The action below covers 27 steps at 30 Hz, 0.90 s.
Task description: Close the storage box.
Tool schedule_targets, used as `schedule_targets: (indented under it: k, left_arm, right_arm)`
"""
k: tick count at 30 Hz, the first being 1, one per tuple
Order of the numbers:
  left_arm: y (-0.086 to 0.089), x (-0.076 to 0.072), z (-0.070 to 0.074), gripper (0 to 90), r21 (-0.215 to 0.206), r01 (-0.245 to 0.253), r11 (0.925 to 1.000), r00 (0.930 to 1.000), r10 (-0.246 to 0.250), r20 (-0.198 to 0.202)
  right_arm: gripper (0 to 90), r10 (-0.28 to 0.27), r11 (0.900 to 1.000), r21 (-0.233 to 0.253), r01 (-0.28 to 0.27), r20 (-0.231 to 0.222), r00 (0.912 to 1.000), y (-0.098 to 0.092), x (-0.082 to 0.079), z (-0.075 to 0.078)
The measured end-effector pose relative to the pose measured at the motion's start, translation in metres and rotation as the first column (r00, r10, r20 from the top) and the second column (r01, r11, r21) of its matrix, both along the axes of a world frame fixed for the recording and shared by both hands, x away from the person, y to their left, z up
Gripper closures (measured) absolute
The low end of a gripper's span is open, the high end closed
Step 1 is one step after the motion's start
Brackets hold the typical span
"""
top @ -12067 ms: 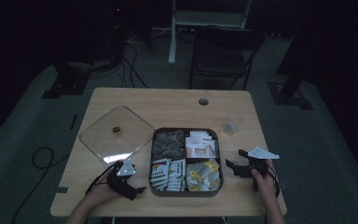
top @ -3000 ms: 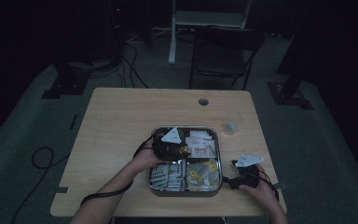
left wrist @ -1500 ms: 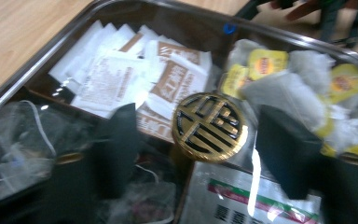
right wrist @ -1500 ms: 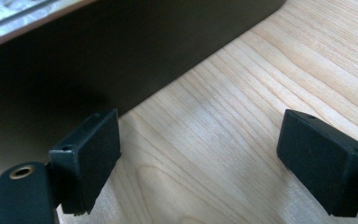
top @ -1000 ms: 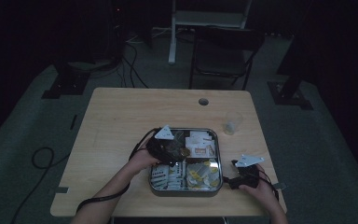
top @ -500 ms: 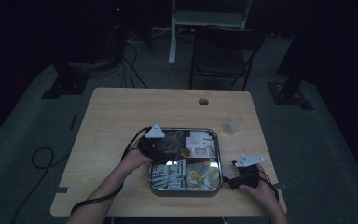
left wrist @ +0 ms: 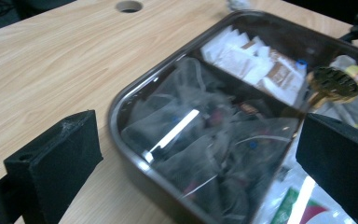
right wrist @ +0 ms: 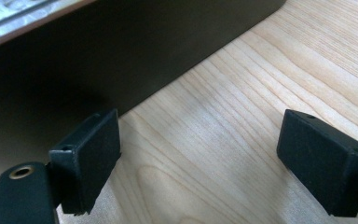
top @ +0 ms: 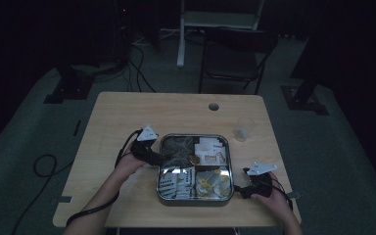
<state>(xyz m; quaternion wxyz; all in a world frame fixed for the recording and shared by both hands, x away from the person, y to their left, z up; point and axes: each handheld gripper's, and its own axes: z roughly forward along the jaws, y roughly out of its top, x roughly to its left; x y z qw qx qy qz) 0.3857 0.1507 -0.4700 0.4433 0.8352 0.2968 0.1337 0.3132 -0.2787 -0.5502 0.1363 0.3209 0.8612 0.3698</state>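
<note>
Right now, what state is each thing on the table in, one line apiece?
Square metal tin with four compartments: closed, packets inside.
Clear glass lid with gold knob: seated on the tin.
Small clear plastic cup: upright, apart from the tin.
Left gripper: open.
Right gripper: open, holding nothing.

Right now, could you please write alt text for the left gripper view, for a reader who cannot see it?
The open left tool hangs over the near corner of a metal tray under a clear lid with a gold knob. The lid covers clear packets and white sachets. The tray sits on a wooden table.
</note>
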Motion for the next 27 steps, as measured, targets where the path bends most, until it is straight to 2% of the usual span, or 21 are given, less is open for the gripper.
schedule_targets:
  k: [5,13,18,22,27]
  left_arm:
    - [0.017,0.001,-0.004,0.4,0.001,-0.046,0.9989,0.9989,0.046,0.002]
    - [0.043,-0.001,-0.014,0.4,0.012,-0.123,0.9924,0.9924,0.123,0.005]
    - [0.059,-0.004,-0.024,0.4,0.014,-0.177,0.9842,0.9843,0.177,-0.005]
    - [0.072,-0.007,-0.033,0.4,0.034,-0.226,0.9734,0.9739,0.227,-0.006]
    - [0.087,-0.013,-0.044,0.4,0.046,-0.276,0.9602,0.9606,0.277,-0.026]
  right_arm:
    - [12.8,0.000,1.000,0.000,0.000,-0.001,1.0000,0.000,0.000,0.000]
    - [12.8,0.000,1.000,0.000,0.000,0.000,1.0000,0.000,0.000,0.000]
    - [12.8,0.000,1.000,0.000,0.000,0.000,1.0000,0.000,0.000,0.000]
    - [12.8,0.000,1.000,0.000,0.000,0.000,1.0000,0.000,0.000,0.000]
    - [12.8,0.000,1.000,0.000,0.000,0.000,1.0000,0.000,0.000,0.000]
